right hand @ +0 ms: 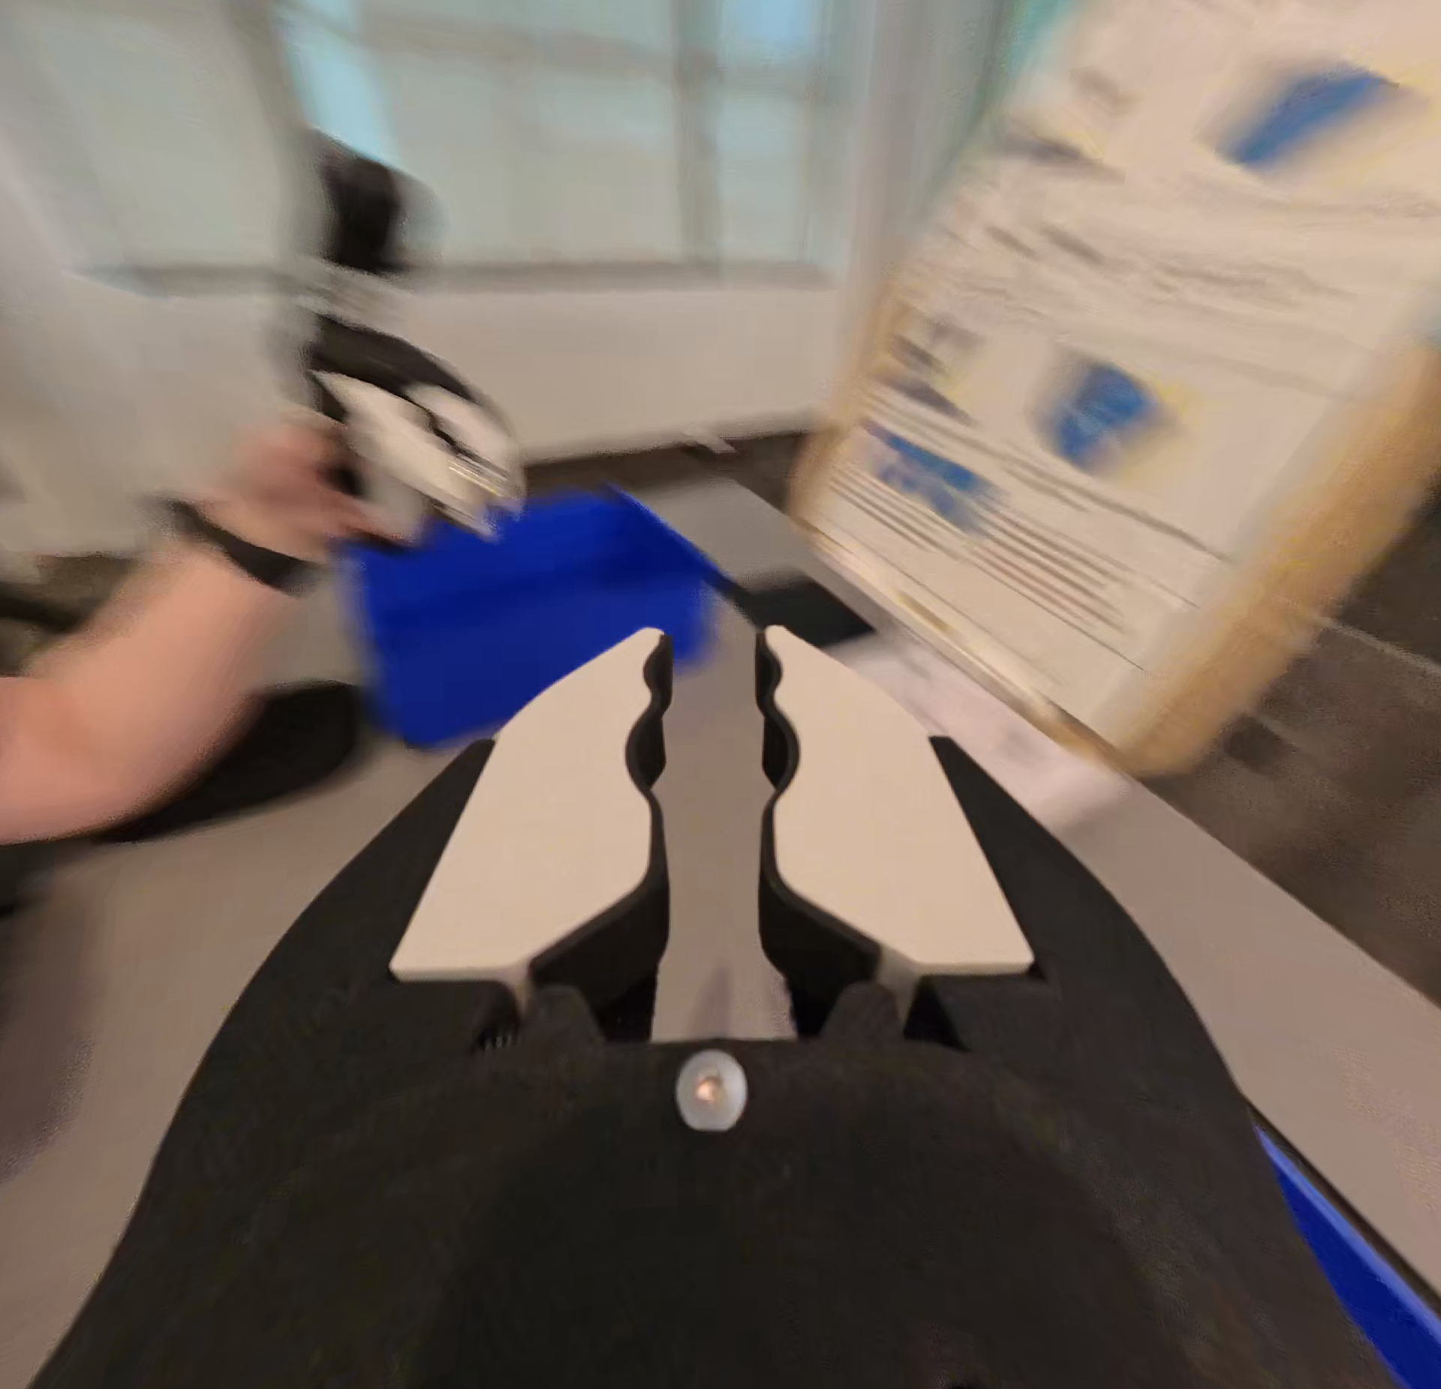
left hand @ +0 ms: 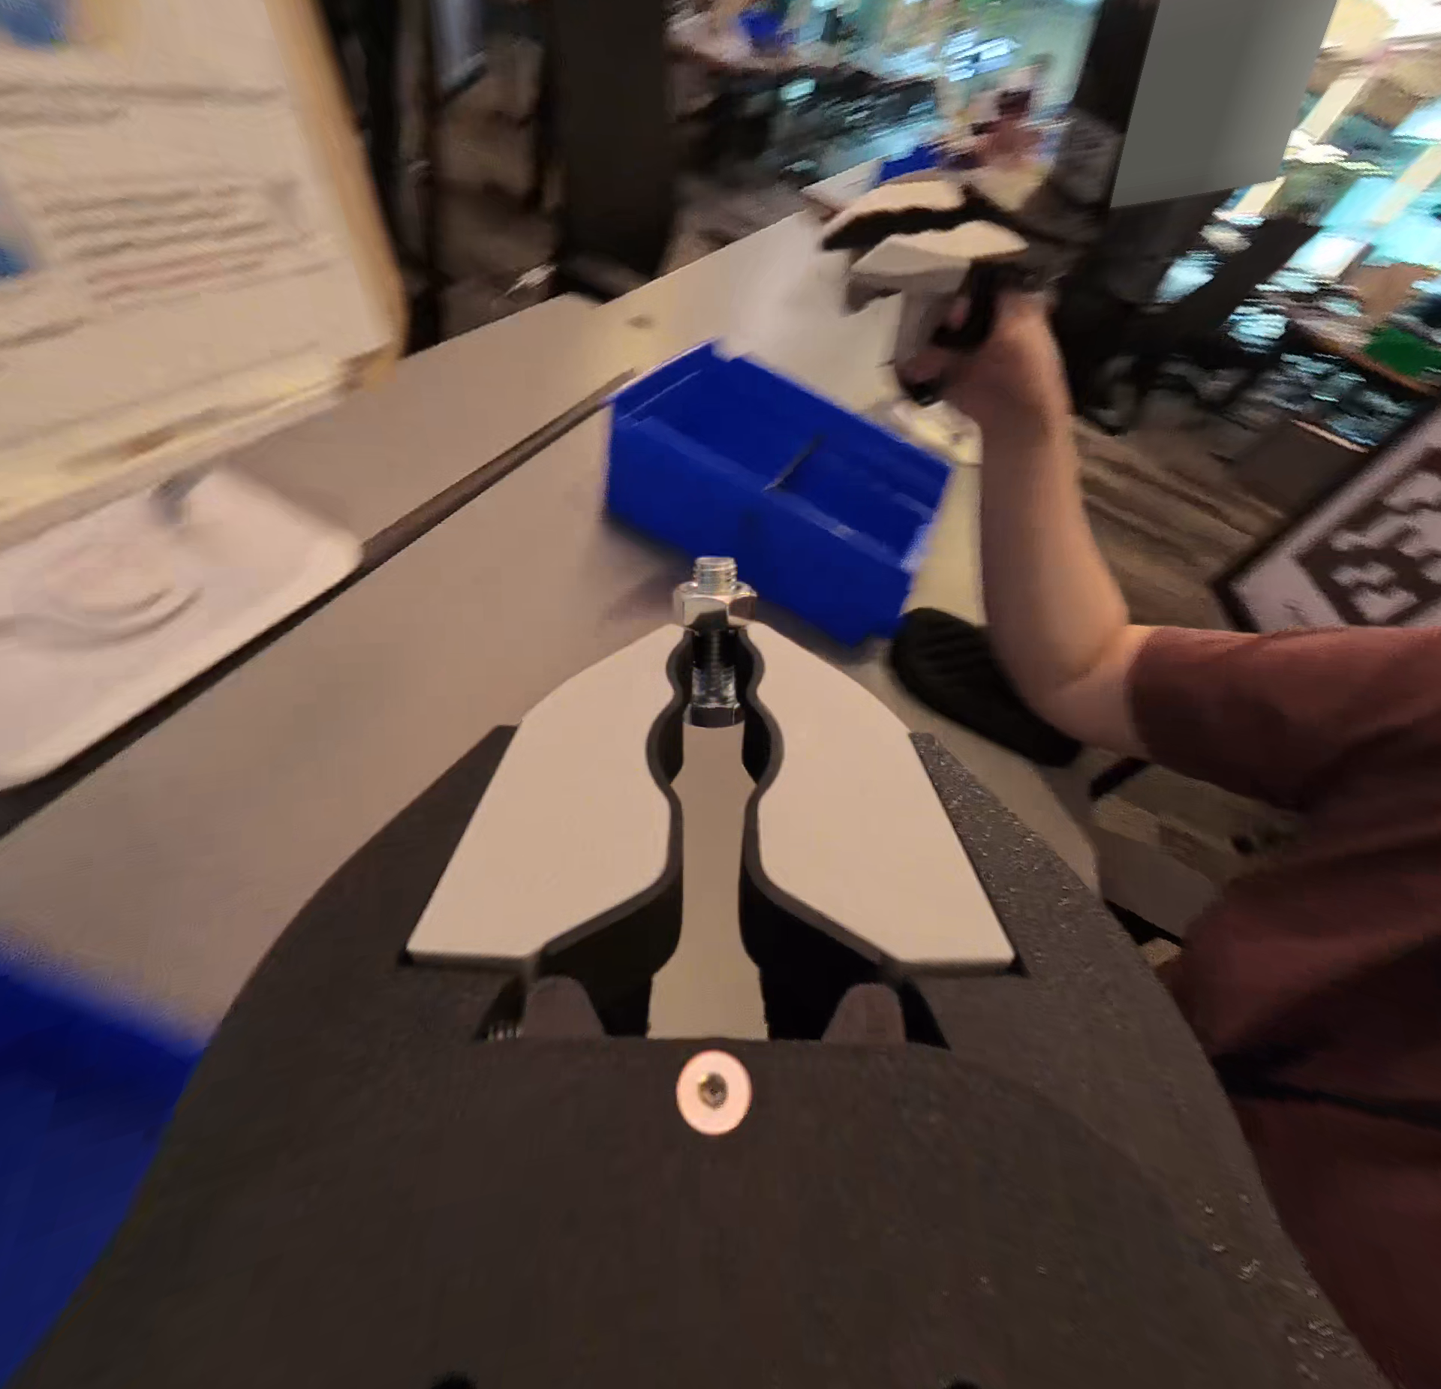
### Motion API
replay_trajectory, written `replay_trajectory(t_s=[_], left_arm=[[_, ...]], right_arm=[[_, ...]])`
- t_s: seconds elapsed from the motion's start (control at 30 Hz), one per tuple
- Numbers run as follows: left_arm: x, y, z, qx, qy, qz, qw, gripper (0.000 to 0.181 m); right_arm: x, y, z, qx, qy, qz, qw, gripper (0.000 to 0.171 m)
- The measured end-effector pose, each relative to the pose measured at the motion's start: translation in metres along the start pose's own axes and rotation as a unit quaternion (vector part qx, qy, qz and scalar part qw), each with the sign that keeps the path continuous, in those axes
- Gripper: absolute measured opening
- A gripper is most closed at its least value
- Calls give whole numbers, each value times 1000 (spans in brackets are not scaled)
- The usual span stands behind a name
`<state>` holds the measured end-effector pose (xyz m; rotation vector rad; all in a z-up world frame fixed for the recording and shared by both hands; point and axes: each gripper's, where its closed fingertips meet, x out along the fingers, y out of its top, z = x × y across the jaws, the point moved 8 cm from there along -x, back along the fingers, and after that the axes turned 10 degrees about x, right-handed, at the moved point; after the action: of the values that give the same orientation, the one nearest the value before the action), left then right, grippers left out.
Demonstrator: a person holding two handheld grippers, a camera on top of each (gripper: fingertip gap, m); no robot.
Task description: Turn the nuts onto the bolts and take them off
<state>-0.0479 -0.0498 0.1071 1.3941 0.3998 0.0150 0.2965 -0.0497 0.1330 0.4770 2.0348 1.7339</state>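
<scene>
The bolt (left hand: 713, 673) is partly concealed between the fingers of the left gripper (left hand: 713, 650), so that only its shank, head and threaded tip above the nut (left hand: 713, 605) are seen. In the right wrist view the whole background is smeared by motion: the blue bin (right hand: 538, 611), the printed board (right hand: 1131, 416) and the left gripper (right hand: 437, 431) are rendered without detail. A second blue bin (left hand: 70, 1102) is cut off by the left edge, and the contents of both bins cannot be determined.
</scene>
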Motion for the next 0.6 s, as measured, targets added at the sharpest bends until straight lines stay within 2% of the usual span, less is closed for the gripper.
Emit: replay_trajectory(t_s=[0.07,0.13,0.2,0.37,0.6], left_arm=[[26,12,25,27,-62,23,997,9],[45,18,45,44,-100,37,993,9],[56,19,59,53,-132,29,989,9],[66,21,77,69,-156,30,985,9],[67,23,84,79,-151,26,985,9]], right_arm=[[17,7,-46,14,172,57,983,17],[31,6,-73,25,254,68,964,17],[43,0,-86,20,272,58,960,17],[64,-13,-96,46,302,48,951,17],[70,-19,-92,98,347,30,932,11]])
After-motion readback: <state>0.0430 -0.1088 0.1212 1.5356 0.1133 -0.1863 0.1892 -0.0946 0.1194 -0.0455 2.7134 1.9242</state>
